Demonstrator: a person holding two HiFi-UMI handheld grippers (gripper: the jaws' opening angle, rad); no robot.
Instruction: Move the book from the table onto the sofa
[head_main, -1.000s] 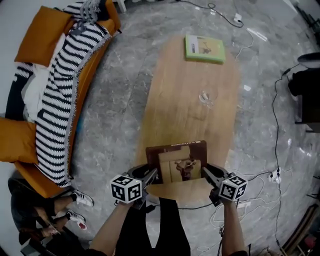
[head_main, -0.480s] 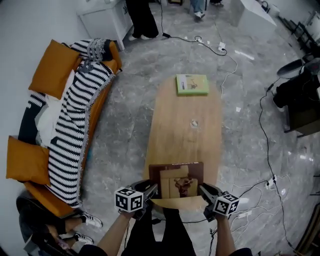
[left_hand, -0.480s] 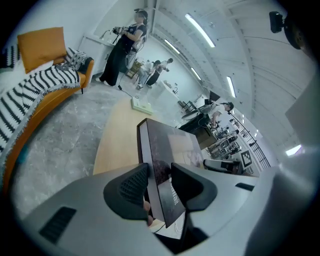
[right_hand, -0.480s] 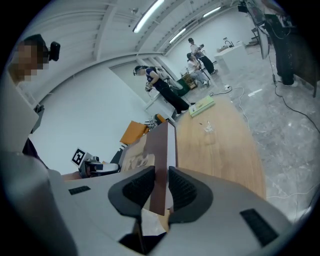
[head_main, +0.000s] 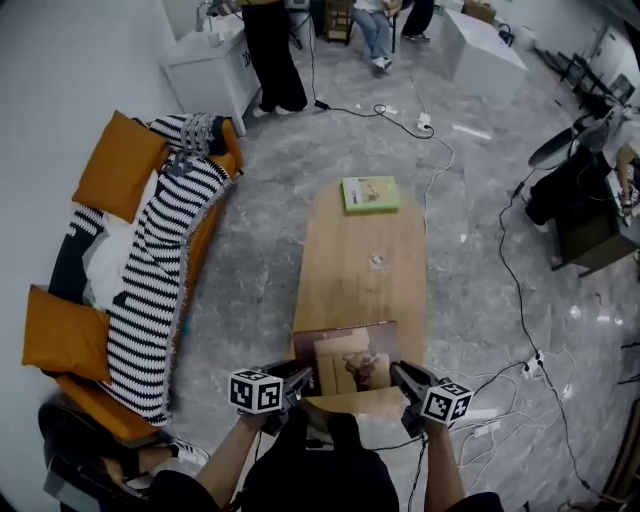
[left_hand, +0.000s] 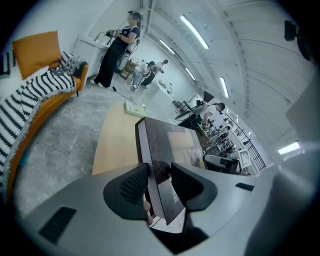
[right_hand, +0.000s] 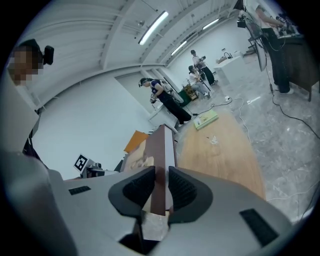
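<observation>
The lift looks done: the left gripper (head_main: 302, 379) and right gripper (head_main: 402, 377), its jaws just tightened a little, each clench a side edge of the brown book (head_main: 347, 357) above the wooden table's (head_main: 360, 285) near end at lower centre, so next comes carrying it leftward to the orange sofa (head_main: 203, 236)

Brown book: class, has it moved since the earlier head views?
Yes. The brown book has risen off the wooden table: it now spans nearly the table's width, against roughly two thirds earlier.

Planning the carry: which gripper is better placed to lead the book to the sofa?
Probably left: left gripper and right gripper both clamp the book, but left is nearer the sofa.
</observation>
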